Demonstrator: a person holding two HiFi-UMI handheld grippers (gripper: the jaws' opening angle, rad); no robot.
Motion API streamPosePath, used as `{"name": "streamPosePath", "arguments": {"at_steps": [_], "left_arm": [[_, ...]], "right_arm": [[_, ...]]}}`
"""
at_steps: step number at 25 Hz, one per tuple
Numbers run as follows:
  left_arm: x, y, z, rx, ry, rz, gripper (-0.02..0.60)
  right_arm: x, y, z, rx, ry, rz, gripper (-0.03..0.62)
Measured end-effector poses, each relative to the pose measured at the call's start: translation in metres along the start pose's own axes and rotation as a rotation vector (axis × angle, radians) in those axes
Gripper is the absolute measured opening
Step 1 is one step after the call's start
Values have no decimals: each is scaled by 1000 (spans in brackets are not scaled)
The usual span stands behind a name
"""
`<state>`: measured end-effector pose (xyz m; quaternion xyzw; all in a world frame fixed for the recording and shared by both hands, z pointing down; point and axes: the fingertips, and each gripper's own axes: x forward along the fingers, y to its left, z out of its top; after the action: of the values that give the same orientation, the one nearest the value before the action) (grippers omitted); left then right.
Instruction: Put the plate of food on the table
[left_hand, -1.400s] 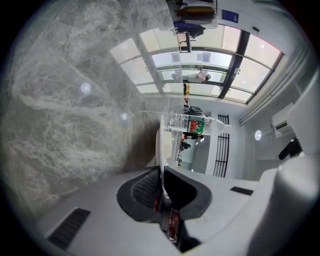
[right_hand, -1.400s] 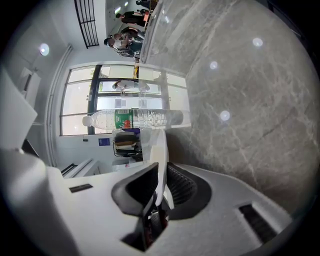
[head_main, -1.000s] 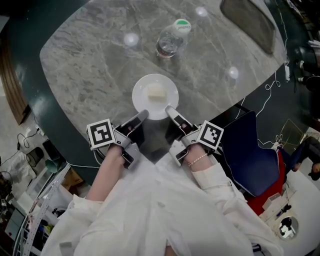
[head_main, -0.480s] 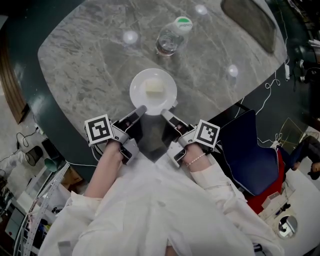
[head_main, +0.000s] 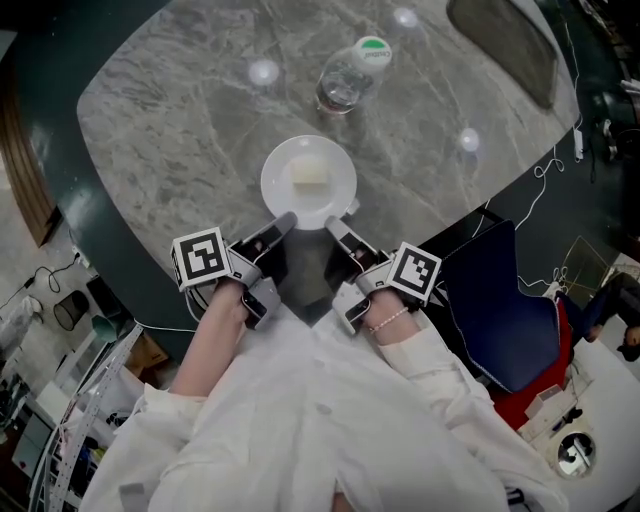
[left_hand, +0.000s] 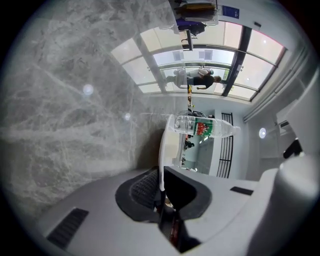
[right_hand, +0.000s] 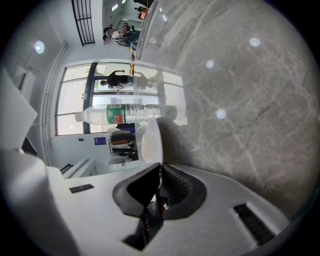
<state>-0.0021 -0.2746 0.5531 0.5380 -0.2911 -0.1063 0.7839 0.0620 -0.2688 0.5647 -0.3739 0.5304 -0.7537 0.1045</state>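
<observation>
Holding the white plate (head_main: 280, 192) by its near rim, I have both tools engaged: the left gripper (head_main: 283, 222) is clamped on the near-left edge, the right gripper (head_main: 338, 225) on the near-right edge. The plate, carrying a pale block of food (head_main: 310, 174), lies straight ahead of both grippers over the marble table (head_main: 170, 130), short of the water bottle (head_main: 345, 80). Neither hand is nearer — the grip is symmetric. Whether the plate's base touches the table, I cannot confirm.
</observation>
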Motion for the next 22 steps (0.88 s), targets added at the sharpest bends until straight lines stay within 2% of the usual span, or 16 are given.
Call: {"name": "streamPosePath", "arguments": {"at_steps": [15, 19, 22], "left_arm": [[0, -1, -11, 50, 47, 7, 30], [-4, -2, -16, 53, 63, 10, 95], [-6, -2, -17, 47, 63, 14, 97]], "right_arm": [[-1, -2, 8, -6, -8, 3, 11], [0, -2, 7, -20, -3, 6, 12], [1, 0, 8, -21, -1, 14, 12]]}}
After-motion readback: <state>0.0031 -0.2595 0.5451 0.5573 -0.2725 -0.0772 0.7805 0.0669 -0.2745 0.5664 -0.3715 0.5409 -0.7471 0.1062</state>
